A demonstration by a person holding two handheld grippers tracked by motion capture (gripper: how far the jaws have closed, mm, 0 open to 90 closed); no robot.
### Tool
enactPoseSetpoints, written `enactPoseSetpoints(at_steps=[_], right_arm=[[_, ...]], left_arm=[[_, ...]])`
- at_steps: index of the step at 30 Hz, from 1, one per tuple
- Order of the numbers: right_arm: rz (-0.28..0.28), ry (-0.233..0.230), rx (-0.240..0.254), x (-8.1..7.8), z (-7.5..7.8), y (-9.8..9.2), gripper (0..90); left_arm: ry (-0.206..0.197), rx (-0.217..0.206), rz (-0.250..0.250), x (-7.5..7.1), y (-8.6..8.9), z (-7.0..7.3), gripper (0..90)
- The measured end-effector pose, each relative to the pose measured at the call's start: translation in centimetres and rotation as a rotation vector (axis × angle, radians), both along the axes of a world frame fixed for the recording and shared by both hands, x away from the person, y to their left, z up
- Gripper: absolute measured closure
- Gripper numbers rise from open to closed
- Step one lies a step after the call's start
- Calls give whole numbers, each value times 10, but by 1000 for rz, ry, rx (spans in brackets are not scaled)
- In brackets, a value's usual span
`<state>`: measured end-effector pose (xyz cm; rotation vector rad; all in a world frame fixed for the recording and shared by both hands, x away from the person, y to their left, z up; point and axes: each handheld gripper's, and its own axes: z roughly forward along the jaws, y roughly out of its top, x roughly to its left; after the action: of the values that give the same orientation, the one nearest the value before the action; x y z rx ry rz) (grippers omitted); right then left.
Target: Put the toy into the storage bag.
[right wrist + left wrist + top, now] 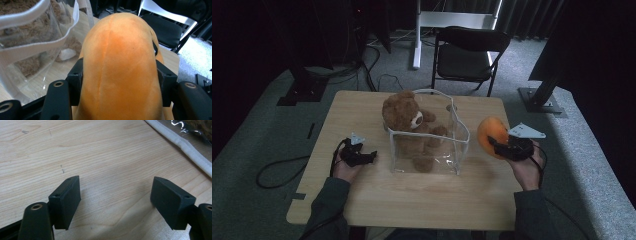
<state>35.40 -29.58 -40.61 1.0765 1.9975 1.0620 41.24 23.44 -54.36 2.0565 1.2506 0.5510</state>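
Orange plush toy [120,65] sits squeezed between my right tongs [501,145], held above the right side of the surface [422,195], just beside the clear bag [457,145] where the brown teddy bear [404,112] already sits. To do this well I'd carry it higher than the bag's white-trimmed rim [37,47] (it sags, so I'd guess it snags easily), then lower it into the gap beside the bear. My left tongs [115,200] stand wide and empty over bare wood near the bag's left wall, free to steady it. Open room lies toward me; the surface's right edge is close.
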Motion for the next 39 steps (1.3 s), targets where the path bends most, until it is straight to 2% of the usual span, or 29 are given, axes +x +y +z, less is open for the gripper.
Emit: enactPoseSetpoints(at_steps=[19, 39], right_arm=[[32, -62, -14, 3, 30, 13, 398], [58, -121, -42, 5, 57, 24, 398]], left_arm=[[10, 4, 17, 2, 0, 0, 177], [11, 6, 17, 2, -1, 0, 170]])
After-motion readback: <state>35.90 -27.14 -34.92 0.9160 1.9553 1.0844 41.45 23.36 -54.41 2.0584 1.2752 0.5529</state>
